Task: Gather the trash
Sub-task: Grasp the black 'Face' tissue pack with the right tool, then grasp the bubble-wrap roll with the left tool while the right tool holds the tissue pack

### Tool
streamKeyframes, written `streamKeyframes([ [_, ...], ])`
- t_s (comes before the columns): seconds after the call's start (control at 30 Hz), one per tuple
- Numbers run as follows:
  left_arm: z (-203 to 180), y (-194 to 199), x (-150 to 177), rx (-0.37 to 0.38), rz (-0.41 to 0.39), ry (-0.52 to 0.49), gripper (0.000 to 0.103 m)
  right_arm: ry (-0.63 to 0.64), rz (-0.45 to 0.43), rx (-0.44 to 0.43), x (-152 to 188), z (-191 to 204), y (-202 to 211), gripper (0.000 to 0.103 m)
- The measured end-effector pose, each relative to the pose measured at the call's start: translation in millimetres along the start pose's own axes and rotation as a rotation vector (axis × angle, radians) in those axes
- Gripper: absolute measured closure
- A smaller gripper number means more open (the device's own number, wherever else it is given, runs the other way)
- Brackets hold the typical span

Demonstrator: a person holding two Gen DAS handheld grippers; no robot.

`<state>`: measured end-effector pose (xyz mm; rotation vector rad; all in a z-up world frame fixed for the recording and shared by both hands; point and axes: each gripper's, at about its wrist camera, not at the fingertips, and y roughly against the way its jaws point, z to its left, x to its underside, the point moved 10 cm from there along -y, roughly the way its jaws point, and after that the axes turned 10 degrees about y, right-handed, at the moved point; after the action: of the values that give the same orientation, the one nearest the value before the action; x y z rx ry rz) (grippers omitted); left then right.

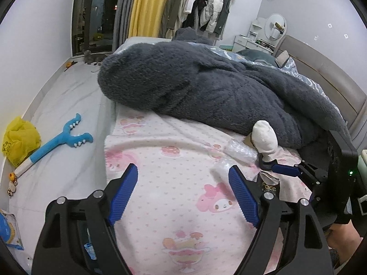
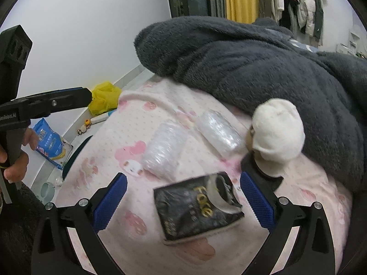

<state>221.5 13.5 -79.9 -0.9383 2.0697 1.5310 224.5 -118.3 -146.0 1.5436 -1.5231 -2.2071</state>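
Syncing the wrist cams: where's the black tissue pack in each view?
Left wrist: black tissue pack at lower right, mostly hidden behind the left gripper's right finger.
Right wrist: lower centre, in full view between the open fingers of the right gripper.
Shared landmark: white sock at the grey fleece blanket's edge.

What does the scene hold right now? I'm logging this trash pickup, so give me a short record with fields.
surface: pink blanket on a bed
trash in reach: black tissue pack, two clear plastic wrappers
nearby: white sock, gray fleece blanket
right gripper: open, around the tissue pack
left gripper: open, empty
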Motion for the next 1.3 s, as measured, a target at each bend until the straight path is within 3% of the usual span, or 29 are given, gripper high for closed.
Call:
streamKeyframes([
  [0.4,-29,-17,9,0.031,0.033,-0.016,0.019,-0.016,0.076,-0.030,34,-12,-11,0.003],
  [0.6,-39,-28,16,0.032,0.057,-0.027,0.018,-0.034,0.051,-0.071,34,-13,-12,0.004],
  [0.8,-47,-38,22,0.027,0.073,-0.030,0.018,-0.026,0.032,-0.070,35,-15,-5,0.021],
  [1.03,-60,-47,26,0.027,0.084,-0.043,0.018,-0.007,0.023,-0.068,36,-10,1,0.028],
  [1.3,-61,-60,31,-0.028,0.092,-0.034,0.019,-0.030,-0.015,-0.041,31,-22,22,0.028],
])
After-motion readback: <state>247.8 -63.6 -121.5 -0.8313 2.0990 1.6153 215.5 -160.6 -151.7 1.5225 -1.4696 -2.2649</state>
